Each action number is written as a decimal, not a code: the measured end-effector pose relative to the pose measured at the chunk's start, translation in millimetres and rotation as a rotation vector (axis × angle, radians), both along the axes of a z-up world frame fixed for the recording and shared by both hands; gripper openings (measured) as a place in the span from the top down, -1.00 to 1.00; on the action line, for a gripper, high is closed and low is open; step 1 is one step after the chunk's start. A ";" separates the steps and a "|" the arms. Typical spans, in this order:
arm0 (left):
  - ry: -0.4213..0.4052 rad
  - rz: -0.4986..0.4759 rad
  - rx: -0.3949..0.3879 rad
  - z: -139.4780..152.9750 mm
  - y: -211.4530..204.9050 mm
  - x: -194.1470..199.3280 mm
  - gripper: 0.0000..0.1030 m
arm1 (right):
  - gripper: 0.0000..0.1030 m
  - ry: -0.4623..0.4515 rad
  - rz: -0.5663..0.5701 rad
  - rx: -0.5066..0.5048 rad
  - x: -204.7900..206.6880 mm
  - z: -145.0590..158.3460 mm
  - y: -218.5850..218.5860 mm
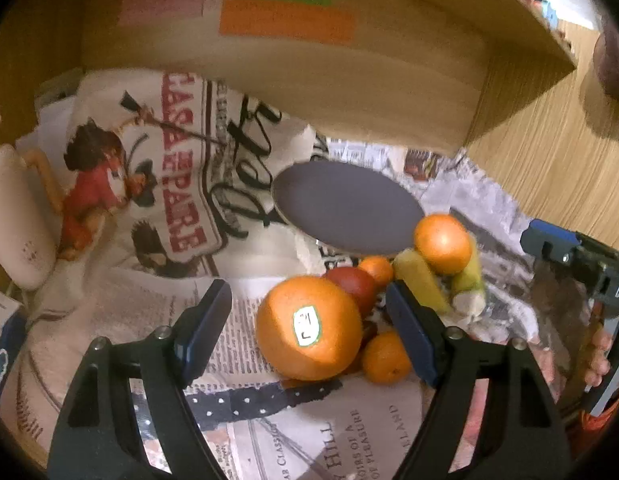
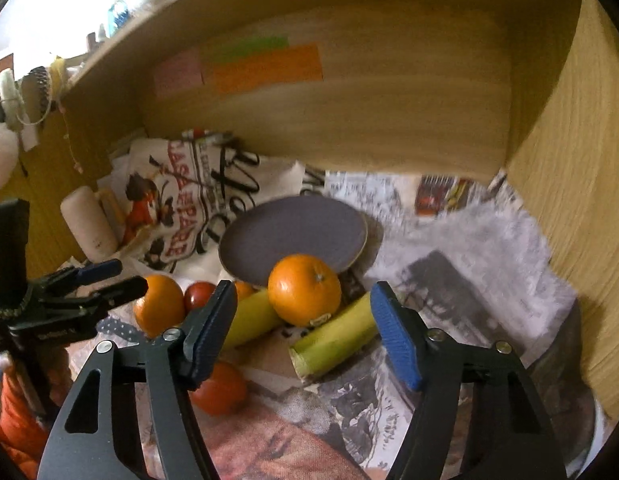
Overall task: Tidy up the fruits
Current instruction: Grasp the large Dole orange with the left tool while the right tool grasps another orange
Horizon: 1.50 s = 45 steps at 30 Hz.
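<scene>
A pile of fruit lies on newspaper in front of an empty grey plate (image 1: 347, 206), which also shows in the right wrist view (image 2: 293, 232). My left gripper (image 1: 309, 330) is open around a large stickered orange (image 1: 309, 328), not touching it. Behind it are a red apple (image 1: 355, 282), small oranges (image 1: 385, 356), a banana (image 1: 421, 284) and another orange (image 1: 443, 244). My right gripper (image 2: 301, 332) is open, just short of an orange (image 2: 305, 294) resting on two bananas (image 2: 337, 336). A red fruit (image 2: 221, 390) lies by its left finger.
A wooden shelf (image 1: 349, 80) with coloured sticky notes overhangs the plate. A printed cloth bag (image 1: 157, 176) and a white roll (image 2: 89, 220) lie at the left. A wooden wall (image 2: 581, 200) bounds the right. The other gripper (image 2: 69, 300) shows at the left.
</scene>
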<state>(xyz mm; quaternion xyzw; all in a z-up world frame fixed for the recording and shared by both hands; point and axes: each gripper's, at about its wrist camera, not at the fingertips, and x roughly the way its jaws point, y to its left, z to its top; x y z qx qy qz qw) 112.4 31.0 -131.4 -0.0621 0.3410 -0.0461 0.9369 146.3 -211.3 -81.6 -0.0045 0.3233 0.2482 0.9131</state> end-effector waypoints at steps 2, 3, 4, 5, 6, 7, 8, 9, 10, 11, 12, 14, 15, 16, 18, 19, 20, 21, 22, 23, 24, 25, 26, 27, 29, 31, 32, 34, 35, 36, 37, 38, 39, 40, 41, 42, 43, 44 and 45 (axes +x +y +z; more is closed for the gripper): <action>0.030 -0.006 0.001 -9.8 -0.3 4.9 -0.55 | -0.27 0.041 0.006 0.008 5.8 -6.2 0.1; 0.041 -0.008 0.000 -13.3 -0.5 6.7 -0.55 | -0.27 0.052 0.008 0.007 7.7 -8.4 1.0; 0.056 -0.012 -0.003 -18.0 -0.7 9.2 -0.55 | -0.27 0.064 0.009 0.004 9.3 -10.7 1.6; 0.066 -0.015 -0.005 -20.5 -1.0 11.1 -0.55 | -0.27 0.074 0.011 0.000 11.8 -13.0 2.9; 0.081 -0.018 -0.008 -25.4 -0.9 13.7 -0.55 | -0.27 0.084 0.013 -0.003 14.0 -15.3 3.9; 0.088 -0.019 -0.008 -27.4 -0.2 14.9 -0.54 | -0.27 0.094 0.016 -0.006 16.9 -17.5 4.8; 0.096 -0.020 -0.009 -30.3 0.3 16.5 -0.54 | -0.27 0.103 0.021 -0.010 19.5 -19.4 6.4; 0.105 -0.022 -0.014 -33.2 1.2 18.2 -0.49 | -0.27 0.109 0.024 -0.015 22.4 -20.8 8.0; 0.112 -0.029 -0.023 -35.3 1.8 19.8 -0.44 | -0.27 0.114 0.028 -0.021 25.3 -22.5 10.1; 0.123 -0.040 -0.041 -37.8 3.2 21.7 -0.41 | -0.27 0.119 0.032 -0.029 28.2 -24.3 12.8; 0.129 -0.045 -0.048 -39.0 3.5 23.4 -0.36 | -0.27 0.124 0.034 -0.036 31.5 -26.2 15.4; 0.130 -0.048 -0.056 -40.0 4.2 25.9 -0.34 | -0.27 0.136 0.038 -0.047 38.7 -29.6 18.7; 0.128 -0.048 -0.061 -39.4 5.2 26.4 -0.33 | -0.27 0.143 0.038 -0.054 42.7 -31.5 21.1; 0.128 -0.049 -0.064 -38.8 5.8 27.1 -0.33 | -0.27 0.150 0.038 -0.061 46.8 -33.4 23.0; 0.128 -0.048 -0.079 -37.3 9.1 27.8 -0.32 | -0.27 0.166 0.038 -0.073 54.2 -37.6 26.5; 0.126 -0.046 -0.086 -36.1 11.0 27.9 -0.32 | -0.27 0.175 0.037 -0.079 58.1 -40.1 28.1; 0.123 -0.043 -0.091 -34.7 12.8 27.8 -0.32 | -0.27 0.186 0.036 -0.084 62.4 -42.8 29.7; 0.119 -0.040 -0.091 -33.1 13.8 27.6 -0.31 | -0.28 0.194 0.035 -0.087 65.3 -44.8 30.4; 0.115 -0.039 -0.090 -32.2 14.7 28.4 -0.31 | -0.28 0.207 0.039 -0.083 68.3 -47.2 31.3; 0.110 -0.036 -0.085 -30.5 15.3 27.9 -0.30 | -0.28 0.221 0.042 -0.081 71.7 -49.9 32.5; 0.104 -0.034 -0.076 -28.6 15.5 27.9 -0.29 | -0.27 0.227 0.042 -0.081 73.2 -51.7 34.3; 0.100 -0.034 -0.068 -27.0 15.5 28.1 -0.29 | -0.24 0.227 0.042 -0.084 74.2 -53.1 36.4; 0.099 -0.034 -0.066 -26.6 15.7 28.2 -0.29 | -0.22 0.225 0.042 -0.079 74.9 -53.1 37.0; 0.097 -0.035 -0.062 -25.5 15.9 28.6 -0.28 | -0.22 0.229 0.043 -0.074 75.5 -53.0 37.3; 0.094 -0.033 -0.056 -24.3 16.2 29.2 -0.27 | -0.20 0.226 0.044 -0.075 75.6 -52.3 37.7; 0.081 -0.014 -0.054 -20.4 18.3 28.3 -0.23 | -0.19 0.221 0.041 -0.083 74.9 -51.3 39.1; 0.068 -0.006 -0.053 -17.3 19.5 26.9 -0.21 | -0.19 0.218 0.041 -0.088 74.6 -50.4 39.1; 0.043 0.003 -0.046 -9.5 21.0 23.7 0.07 | -0.19 0.207 0.038 -0.080 72.9 -46.9 38.0; 0.024 0.007 -0.040 -3.2 21.4 21.7 0.23 | -0.19 0.201 0.040 -0.073 71.5 -43.7 36.8; 0.008 -0.001 -0.041 4.2 22.0 20.7 0.72 | -0.19 0.191 0.041 -0.066 69.8 -39.8 36.0; 0.008 -0.012 -0.039 11.6 22.1 21.9 0.92 | -0.19 0.180 0.040 -0.065 68.2 -36.7 36.2; 0.008 -0.021 -0.038 14.6 21.8 22.9 0.92 | -0.19 0.164 0.039 -0.062 66.2 -32.2 35.5; 0.007 -0.032 -0.036 17.8 21.8 24.2 0.92 | -0.19 0.153 0.039 -0.062 65.0 -29.3 35.4; 0.007 -0.022 -0.027 18.3 20.8 24.8 0.92 | -0.19 0.142 0.040 -0.062 63.6 -26.4 35.3; 0.010 -0.005 -0.013 17.3 20.5 25.2 0.89 | -0.19 0.135 0.040 -0.062 62.2 -24.2 35.1; 0.027 0.002 -0.006 13.9 20.6 26.4 0.75 | -0.19 0.132 0.040 -0.062 61.2 -23.5 34.6; 0.038 0.001 -0.010 10.6 21.2 26.4 0.57 | -0.19 0.133 0.040 -0.058 59.9 -23.3 33.8; 0.039 0.010 -0.018 8.0 23.0 25.1 0.45 | -0.19 0.136 0.041 -0.053 59.0 -23.9 33.0; 0.037 0.025 -0.017 6.7 25.0 23.3 0.18 | -0.19 0.142 0.040 -0.048 58.2 -24.6 31.5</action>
